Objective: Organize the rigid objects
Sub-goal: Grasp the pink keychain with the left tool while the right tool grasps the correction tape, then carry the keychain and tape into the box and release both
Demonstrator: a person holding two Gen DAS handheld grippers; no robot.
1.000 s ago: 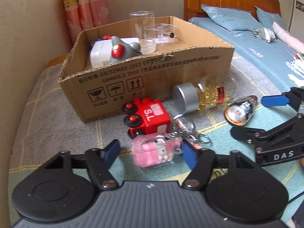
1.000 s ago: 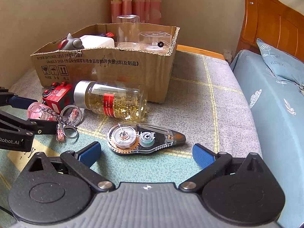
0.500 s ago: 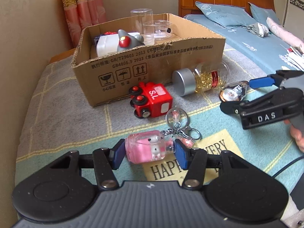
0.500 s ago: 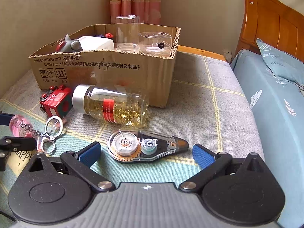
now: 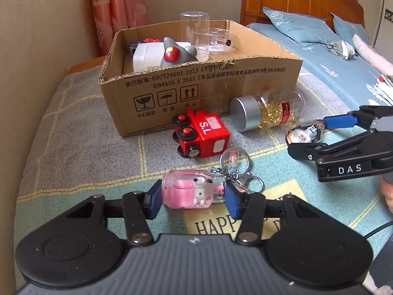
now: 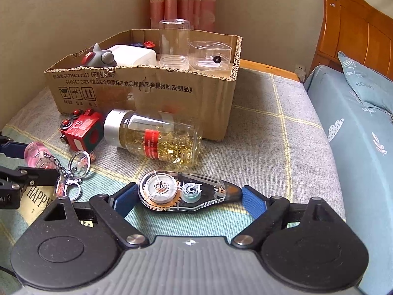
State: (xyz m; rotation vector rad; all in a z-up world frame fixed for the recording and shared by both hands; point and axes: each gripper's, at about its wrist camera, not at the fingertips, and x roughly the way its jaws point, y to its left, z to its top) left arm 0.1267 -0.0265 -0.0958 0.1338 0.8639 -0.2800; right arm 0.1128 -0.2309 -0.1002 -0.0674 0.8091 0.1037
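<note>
My left gripper is shut on a pink keychain bottle, its ring and chain trailing to the right; it also shows in the right wrist view. My right gripper has its blue pads touching both ends of a clear correction tape dispenser lying on the blanket; the dispenser also shows in the left wrist view. A red toy train and a lying capsule bottle with a silver cap rest in front of the cardboard box.
The box holds a grey shark toy, a white container, a tall clear jar and a clear round case. A blue bed lies to the right. The wall is on the left.
My left gripper closed on the pink keychain bottle and drew it back from the train. My right gripper moved forward and closed its pads onto the correction tape.
</note>
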